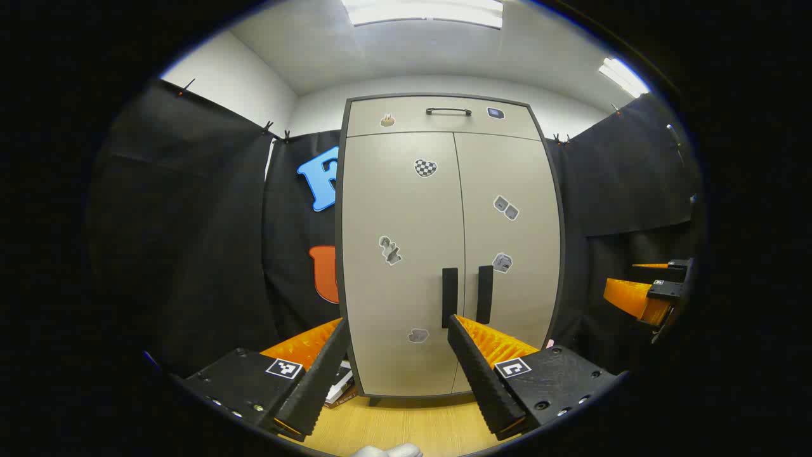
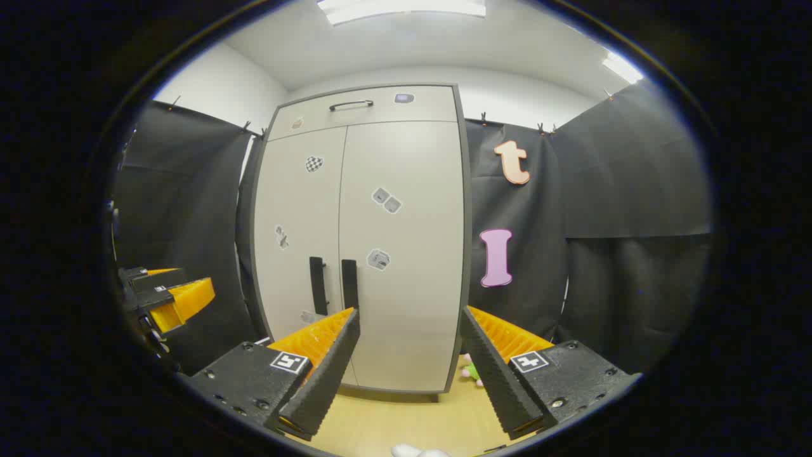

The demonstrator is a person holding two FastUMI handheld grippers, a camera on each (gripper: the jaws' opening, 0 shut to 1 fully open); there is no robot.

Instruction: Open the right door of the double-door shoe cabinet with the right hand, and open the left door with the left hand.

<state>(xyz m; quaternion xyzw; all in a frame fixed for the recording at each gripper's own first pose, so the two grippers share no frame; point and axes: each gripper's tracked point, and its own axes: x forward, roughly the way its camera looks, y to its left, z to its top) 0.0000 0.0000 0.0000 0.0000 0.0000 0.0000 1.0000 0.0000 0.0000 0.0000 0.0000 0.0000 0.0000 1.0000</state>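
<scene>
The double-door shoe cabinet (image 1: 447,254) is standing upright on the wooden floor (image 1: 406,422) against the booth's black wall, both doors sitting closed, with the left door handle (image 1: 449,297) and right door handle (image 1: 484,294) side by side at the centre seam. The left gripper (image 1: 398,330) is hovering in front of the left door with its fingers spread wide, touching nothing. The right gripper (image 2: 409,320) is likewise hanging agape before the right door (image 2: 403,254), apart from it.

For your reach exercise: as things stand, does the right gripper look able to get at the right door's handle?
Probably yes: the right gripper is open, facing the shut cabinet, and nothing lies between it and the right door's handle.
</scene>
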